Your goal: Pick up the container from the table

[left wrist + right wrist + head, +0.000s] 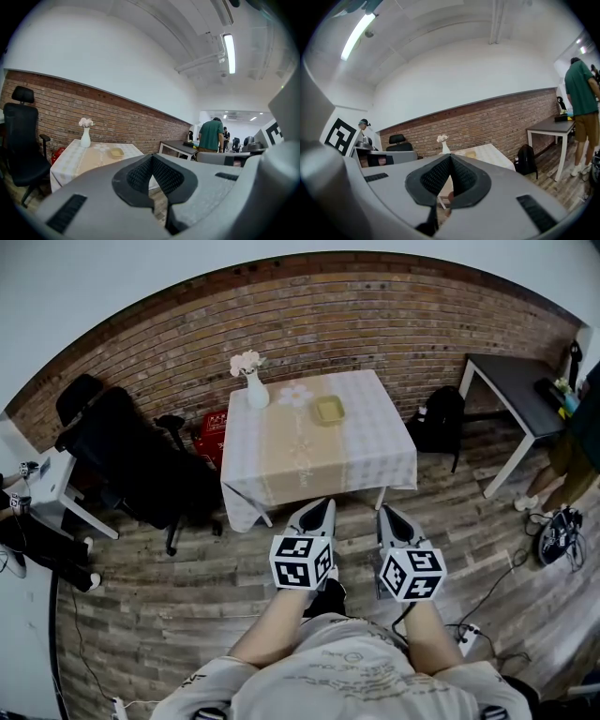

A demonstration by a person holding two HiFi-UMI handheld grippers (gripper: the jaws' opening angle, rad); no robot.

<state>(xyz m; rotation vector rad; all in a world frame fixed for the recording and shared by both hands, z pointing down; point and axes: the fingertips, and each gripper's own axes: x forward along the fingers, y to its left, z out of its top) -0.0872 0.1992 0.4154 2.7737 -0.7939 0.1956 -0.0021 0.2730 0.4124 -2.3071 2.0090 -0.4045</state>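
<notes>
A small shallow yellow container [328, 410] sits on the far right part of a square table with a pale checked cloth [281, 470]. It also shows as the container [116, 152] in the left gripper view and the container [470, 153] in the right gripper view. A white vase of flowers [255, 385] stands at the table's far left corner. My left gripper [325, 503] and right gripper [386, 512] hang side by side just short of the table's near edge, well away from the container. Both point toward the table with jaws shut and nothing between them.
A black office chair [131, 460] stands left of the table, with a red crate [214, 427] beside it. A black backpack [442, 418] and a dark desk [516, 390] are to the right. A person in a green shirt [581, 89] stands by that desk. A brick wall runs behind.
</notes>
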